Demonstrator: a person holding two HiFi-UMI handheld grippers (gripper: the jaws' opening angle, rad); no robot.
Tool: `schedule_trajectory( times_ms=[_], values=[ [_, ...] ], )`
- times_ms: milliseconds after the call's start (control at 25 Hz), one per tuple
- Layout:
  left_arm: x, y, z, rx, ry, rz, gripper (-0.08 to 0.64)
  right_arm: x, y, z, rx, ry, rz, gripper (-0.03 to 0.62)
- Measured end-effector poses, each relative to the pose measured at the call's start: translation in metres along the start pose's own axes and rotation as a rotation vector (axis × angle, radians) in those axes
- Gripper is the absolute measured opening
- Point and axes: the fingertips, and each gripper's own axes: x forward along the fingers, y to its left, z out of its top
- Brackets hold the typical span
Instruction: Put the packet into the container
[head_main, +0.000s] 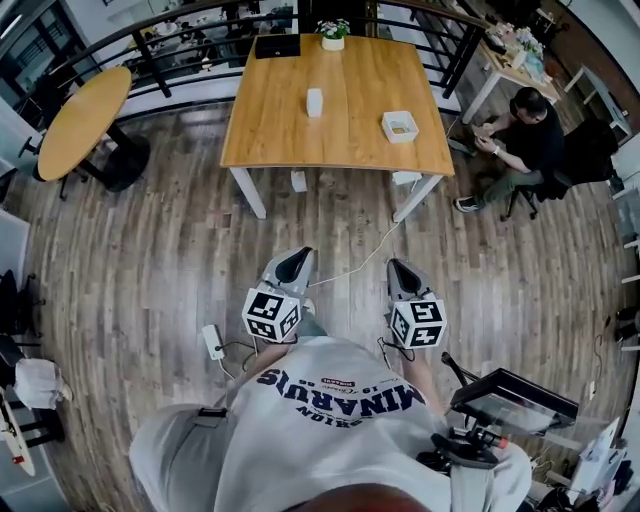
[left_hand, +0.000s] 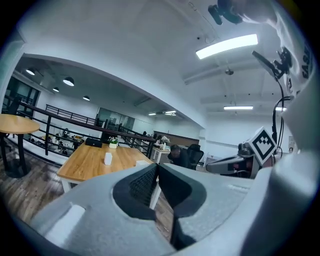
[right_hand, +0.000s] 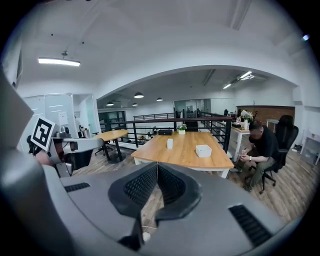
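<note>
A wooden table (head_main: 350, 140) is seen well ahead of both grippers. The left gripper (head_main: 296, 260) and right gripper (head_main: 399, 267) are held with jaws pressed together, nothing between them. The container (head_main: 400, 126) is set toward the table's right edge. The packet (head_main: 314, 102) is stood upright at the table's middle, straight ahead of the left gripper, which is judged nearer.

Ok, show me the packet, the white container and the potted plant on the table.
packet (head_main: 314, 102): head view, middle of its front face.
white container (head_main: 403, 138): head view, its near wall.
potted plant (head_main: 333, 43): head view, its white pot.
</note>
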Motion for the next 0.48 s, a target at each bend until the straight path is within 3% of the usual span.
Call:
schedule_trajectory(
  times_ms=[280,480],
  values=[
    [0.029,0.066,0.019,-0.011,0.002,-0.012,0.018,0.05,0.002,0.033,-0.004,0.012,-0.039,0.011],
    [0.044,0.117,0.018,0.018,0.012,-0.009,0.018,0.082,0.011,0.027,0.036,0.03,-0.062,0.011]
  ],
)
